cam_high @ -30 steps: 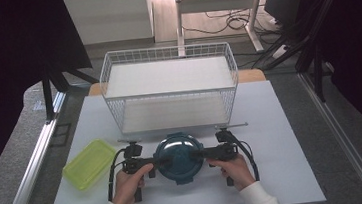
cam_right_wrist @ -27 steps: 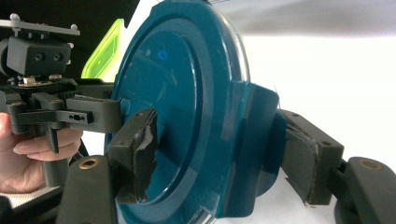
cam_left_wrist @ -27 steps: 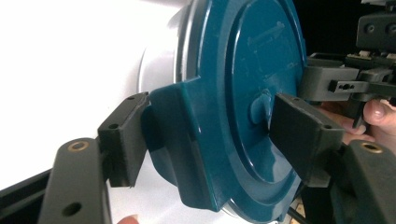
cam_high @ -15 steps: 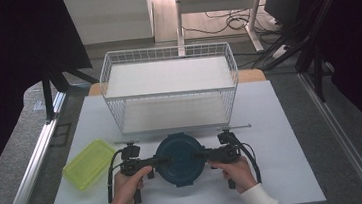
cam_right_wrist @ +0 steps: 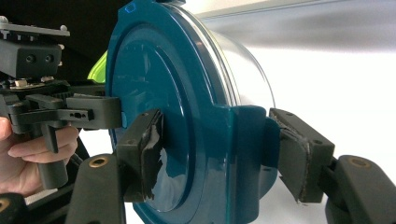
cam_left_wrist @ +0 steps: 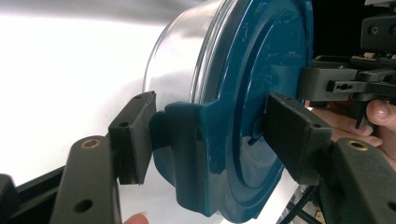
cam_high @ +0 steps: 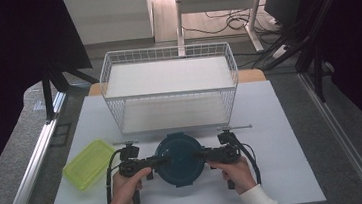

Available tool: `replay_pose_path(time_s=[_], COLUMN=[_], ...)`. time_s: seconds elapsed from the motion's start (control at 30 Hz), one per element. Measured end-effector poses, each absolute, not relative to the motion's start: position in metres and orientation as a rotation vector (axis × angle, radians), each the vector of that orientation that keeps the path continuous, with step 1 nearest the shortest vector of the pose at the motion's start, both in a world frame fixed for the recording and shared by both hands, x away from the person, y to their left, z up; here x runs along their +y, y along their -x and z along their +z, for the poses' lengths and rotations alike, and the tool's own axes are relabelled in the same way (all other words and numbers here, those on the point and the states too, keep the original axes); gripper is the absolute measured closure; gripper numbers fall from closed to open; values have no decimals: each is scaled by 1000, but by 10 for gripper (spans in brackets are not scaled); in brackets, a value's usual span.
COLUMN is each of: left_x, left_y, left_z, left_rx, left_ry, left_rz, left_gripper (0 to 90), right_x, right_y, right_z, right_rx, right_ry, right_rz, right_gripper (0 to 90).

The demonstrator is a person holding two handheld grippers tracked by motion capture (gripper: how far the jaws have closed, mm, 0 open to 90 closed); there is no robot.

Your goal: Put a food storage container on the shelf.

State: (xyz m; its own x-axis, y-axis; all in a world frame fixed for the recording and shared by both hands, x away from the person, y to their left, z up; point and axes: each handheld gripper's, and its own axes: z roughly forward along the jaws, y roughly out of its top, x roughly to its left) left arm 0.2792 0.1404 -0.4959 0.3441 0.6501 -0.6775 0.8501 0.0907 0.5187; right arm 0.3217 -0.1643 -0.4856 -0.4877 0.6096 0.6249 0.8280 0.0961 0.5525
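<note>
High view: round teal-lidded container (cam_high: pixel 178 158) sits near centre on the white table (cam_high: pixel 286 172), between left gripper (cam_high: pixel 160 160) and right gripper (cam_high: pixel 197 155); green box (cam_high: pixel 89 163) left, empty wire basket (cam_high: pixel 170 85) beyond. Left gripper view: jaws, just narrowed, clamp a lid latch (cam_left_wrist: pixel 196 154). Right gripper view: jaws clamp the opposite latch (cam_right_wrist: pixel 245 154); contents not discernible.

The teal lid (cam_left_wrist: pixel 243 116) is showing glossy, smooth plastic, over a clear bowl (cam_left_wrist: pixel 182 51) that is looking like glass or clear plastic. The wire basket (cam_high: pixel 170 85) is showing white-coated metal. The green lid (cam_high: pixel 89 163) is looking translucent plastic.
</note>
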Motion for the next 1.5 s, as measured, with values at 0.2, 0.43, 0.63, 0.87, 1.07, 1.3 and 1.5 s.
replay_pose_path(time_s=[0.2,0.43,0.63,0.87,1.07,1.3,1.5], left_x=[141,141,141,141,141,137,135], left_y=[-277,-276,-275,-274,-275,-279,-284], left_z=[-488,-486,-483,-479,-476,-469,-461], left_rx=[1351,1340,1329,1313,1301,1291,1285], left_ry=[-1633,-1629,-1627,-1634,-1633,-1635,-1646], left_rz=[-232,-233,-234,-229,-231,-234,-216], left_gripper=[359,362,366,368,369,368,368], right_x=[-164,-165,-165,-166,-167,-170,-173], right_y=[-319,-316,-315,-312,-311,-311,-313], right_z=[-478,-472,-469,-465,-460,-454,-448], right_rx=[-2157,-2165,-2179,-2172,-2185,-2173,-2169], right_ry=[1424,1423,1419,1428,1427,1440,1451], right_rz=[-1364,-1367,-1373,-1393,-1411,-1434,-1451], right_gripper=[369,369,369,369,370,372,372])
